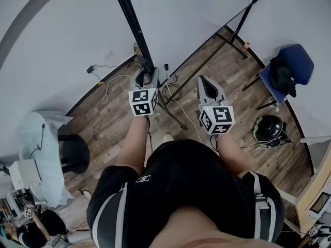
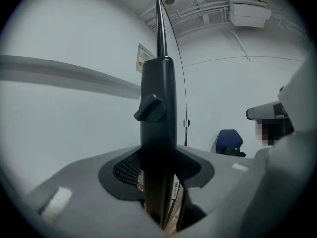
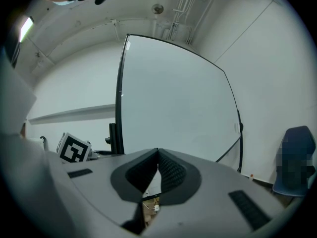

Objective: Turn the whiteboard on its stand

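The whiteboard point(image 3: 173, 103) stands upright in its black frame just ahead of the person, carried at its left edge by the stand's dark post point(image 2: 158, 108) (a knob on its side) over the wooden floor point(image 1: 232, 71). The left gripper point(image 1: 145, 68) has its jaws apart with that post between them. The right gripper point(image 1: 205, 81), held just beside it, has its jaws together, tips meeting; a blue chair point(image 1: 289, 66) sits well apart by the right wall.

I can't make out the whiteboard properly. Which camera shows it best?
The right gripper view: the whiteboard shows nearly whole. The head view, looking down, catches mainly its stand; the left gripper view shows only its edge.
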A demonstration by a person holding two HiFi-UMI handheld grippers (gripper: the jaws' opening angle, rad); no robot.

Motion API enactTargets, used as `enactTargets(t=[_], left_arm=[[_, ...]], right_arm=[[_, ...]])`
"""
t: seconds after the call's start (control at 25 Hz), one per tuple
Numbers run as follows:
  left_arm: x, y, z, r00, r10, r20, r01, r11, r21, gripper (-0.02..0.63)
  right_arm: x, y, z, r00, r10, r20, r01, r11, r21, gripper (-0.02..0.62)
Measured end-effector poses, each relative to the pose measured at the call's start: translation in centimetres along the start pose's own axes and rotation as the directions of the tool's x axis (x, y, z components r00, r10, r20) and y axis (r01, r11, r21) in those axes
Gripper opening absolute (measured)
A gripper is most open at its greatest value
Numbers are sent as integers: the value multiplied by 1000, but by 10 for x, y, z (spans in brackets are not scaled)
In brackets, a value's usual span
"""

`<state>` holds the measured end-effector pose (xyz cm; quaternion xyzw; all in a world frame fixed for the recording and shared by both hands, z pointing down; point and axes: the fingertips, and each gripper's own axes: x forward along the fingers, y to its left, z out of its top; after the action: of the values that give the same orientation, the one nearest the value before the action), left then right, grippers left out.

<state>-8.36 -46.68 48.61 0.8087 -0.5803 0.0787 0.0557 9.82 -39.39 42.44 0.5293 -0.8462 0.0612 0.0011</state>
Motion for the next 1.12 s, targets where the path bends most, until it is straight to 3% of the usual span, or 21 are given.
enactTargets(t=[0.24, 1.12], left_arm=[[-3, 1, 0, 1000, -4, 4, 4, 1000, 9, 183], [-44, -25, -7, 999, 10, 40, -11, 1000, 28, 183]], right_arm=[[-3, 12, -2, 1000, 22, -11, -22, 1000, -9, 6], [-63, -10, -28, 995, 93, -45, -89, 993, 78, 6]])
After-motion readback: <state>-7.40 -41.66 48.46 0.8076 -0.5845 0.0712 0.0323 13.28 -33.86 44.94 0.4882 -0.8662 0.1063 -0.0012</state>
